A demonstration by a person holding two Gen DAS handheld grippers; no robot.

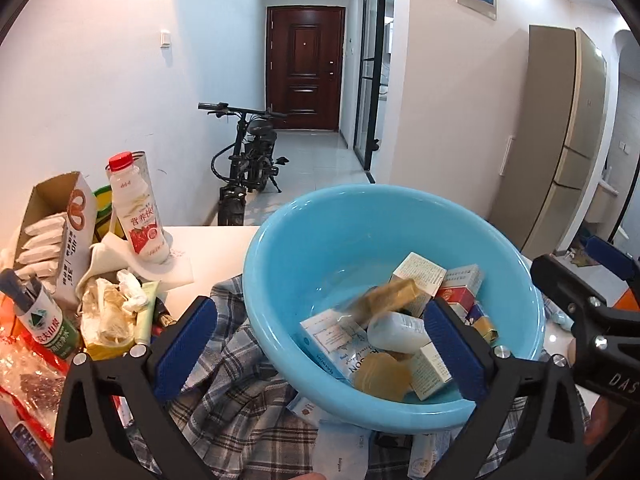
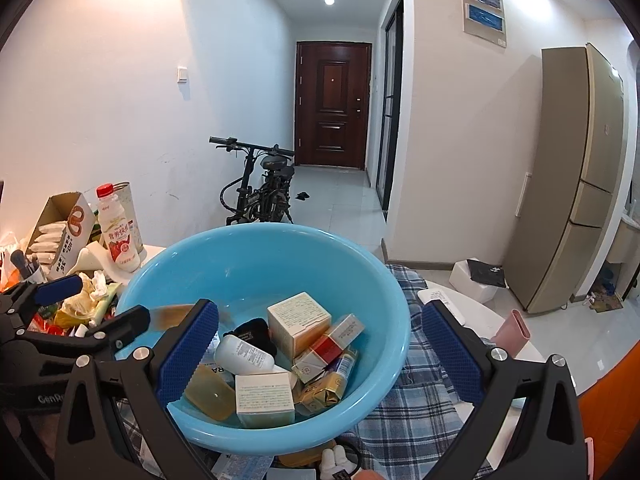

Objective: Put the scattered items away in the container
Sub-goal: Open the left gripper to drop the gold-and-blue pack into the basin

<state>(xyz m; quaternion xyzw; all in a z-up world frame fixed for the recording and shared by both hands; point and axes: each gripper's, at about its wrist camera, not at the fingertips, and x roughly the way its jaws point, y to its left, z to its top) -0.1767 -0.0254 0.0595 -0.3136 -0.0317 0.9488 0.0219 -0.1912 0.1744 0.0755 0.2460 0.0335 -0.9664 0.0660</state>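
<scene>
A light blue plastic basin sits on a plaid cloth and holds several small boxes, a white bottle and amber packets. It also shows in the right wrist view. My left gripper is open over the basin's near rim; a blurred amber packet is in mid-air above the contents. My right gripper is open and empty over the basin's right half. Its fingers show at the right of the left wrist view.
Left of the basin stands clutter: a red-capped milk drink bottle, an open cardboard box of white sachets, crumpled tissues, a green tube and red wrappers. A pink holder lies right. A bicycle stands beyond the table.
</scene>
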